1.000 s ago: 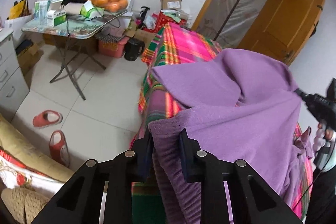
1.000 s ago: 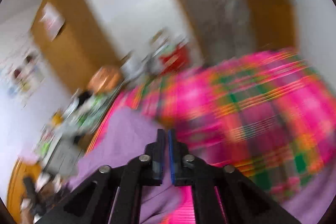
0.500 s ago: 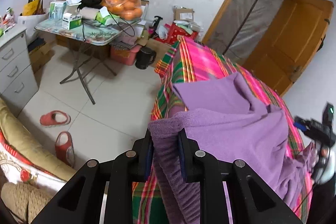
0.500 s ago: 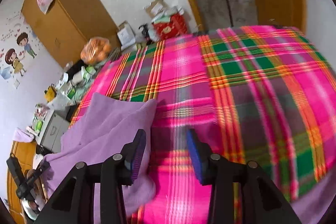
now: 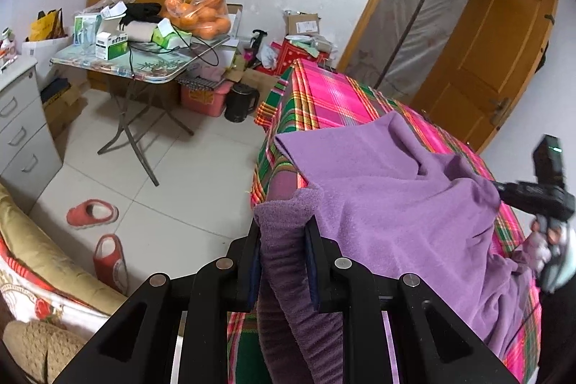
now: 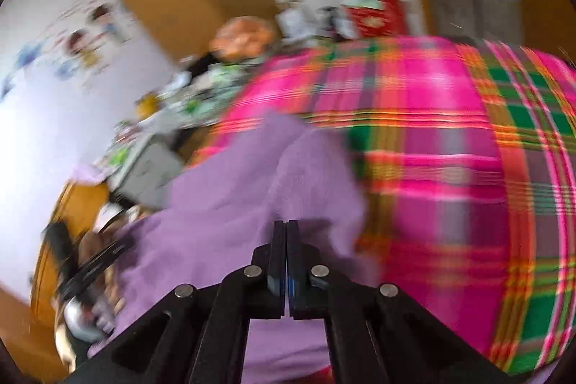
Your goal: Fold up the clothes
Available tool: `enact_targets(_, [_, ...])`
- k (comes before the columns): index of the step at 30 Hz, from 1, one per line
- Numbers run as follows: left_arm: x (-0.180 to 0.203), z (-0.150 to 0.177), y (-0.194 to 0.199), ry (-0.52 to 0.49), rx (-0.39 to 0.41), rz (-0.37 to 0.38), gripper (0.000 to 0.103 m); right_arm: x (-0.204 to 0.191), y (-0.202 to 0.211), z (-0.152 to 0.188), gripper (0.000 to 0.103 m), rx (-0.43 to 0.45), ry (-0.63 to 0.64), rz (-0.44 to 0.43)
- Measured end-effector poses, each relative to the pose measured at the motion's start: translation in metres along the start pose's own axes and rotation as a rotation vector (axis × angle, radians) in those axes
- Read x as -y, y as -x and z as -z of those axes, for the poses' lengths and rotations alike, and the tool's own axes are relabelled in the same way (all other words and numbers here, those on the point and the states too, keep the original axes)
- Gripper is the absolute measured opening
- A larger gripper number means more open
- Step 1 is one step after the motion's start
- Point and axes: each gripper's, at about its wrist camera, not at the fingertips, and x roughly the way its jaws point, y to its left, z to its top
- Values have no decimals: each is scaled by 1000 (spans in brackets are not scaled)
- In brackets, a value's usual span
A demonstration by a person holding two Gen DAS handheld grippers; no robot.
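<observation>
the purple garment lies half spread on the plaid bed, one end draped over the near edge; the left gripper is clamped on a thick bunched hem of it, ribbed cloth filling the gap between the pads and hanging below; that grip looks the same as a second ago, and the hand has barely shifted.

the change is on the right; half a second ago the right gripper stood open over bare plaid beside the garment's far edge; now its jaws are pressed together, and its blurred view has swung over the purple cloth; in the left view its tip sits right at a raised peak of fabric, which suggests it has pinched a thin layer there; the right view is too smeared to show cloth between the pads, so whether it truly holds the garment i cannot tell.

a second ago the garment was lifted high and taut between the two sides; now it has sunk and lies slacker on the bed, a flat flap laid out toward the far end.

judging from this, the spreading step looks mostly done and a fresh grab for the next fold is under way; if the right pinch caught only fluff, the corner may slip when lifted.
</observation>
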Motion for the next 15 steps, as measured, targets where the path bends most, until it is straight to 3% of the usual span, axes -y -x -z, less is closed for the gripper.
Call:
enact_targets(2, [1,0,1,-1,6,0,21,-36,9,14,0,-24,88,-64])
enact_targets(4, [1,1,2,-3,10,1,21,-73,14,27,1,-34,192,-64])
enact_targets(6, [1,1,3,1,13,7,21,-88,16,28,1,-29,218,-68])
enact_targets(7, [1,1,3,4,15,10,21,-89,17,25,7,-10,237,-38])
enact_targets(9, [-1,2,2,13,13,17,21,-78,17,10,34,48,239,58])
enact_targets(10, [-2,2,2,21,11,22,21,-69,15,0,53,77,222,106])
enact_targets(15, [-6,2,0,45,2,35,21,3,-21,-43,56,66,44,284])
